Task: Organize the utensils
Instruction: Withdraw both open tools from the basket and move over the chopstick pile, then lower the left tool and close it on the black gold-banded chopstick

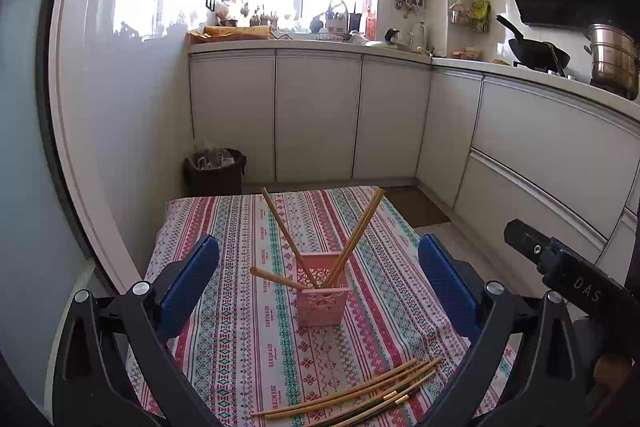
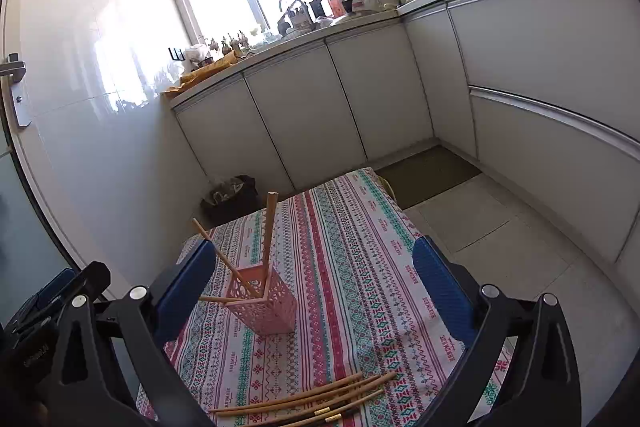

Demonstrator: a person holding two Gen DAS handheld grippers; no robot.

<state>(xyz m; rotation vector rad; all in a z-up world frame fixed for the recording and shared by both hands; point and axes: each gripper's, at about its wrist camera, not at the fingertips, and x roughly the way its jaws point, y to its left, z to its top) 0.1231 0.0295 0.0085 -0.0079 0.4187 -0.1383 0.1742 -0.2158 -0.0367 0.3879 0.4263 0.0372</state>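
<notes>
Pink plastic holder (image 1: 321, 289) stood mid-table with three chopsticks (image 1: 356, 237) leaning, loose chopsticks (image 1: 352, 393) at 6 o'clock; left gripper (image 1: 319, 291) and right gripper (image 2: 312, 297) gaped empty, and a careless nudge risked toppling it.

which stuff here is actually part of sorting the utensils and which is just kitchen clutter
Part of the job:
- pink holder, three chopsticks standing in it
- loose chopsticks lying on the tablecloth's near edge
- left gripper and right gripper, both open and empty

Just lying about:
- patterned tablecloth
- black bin on the floor
- wok and steel pot on the counter
</notes>
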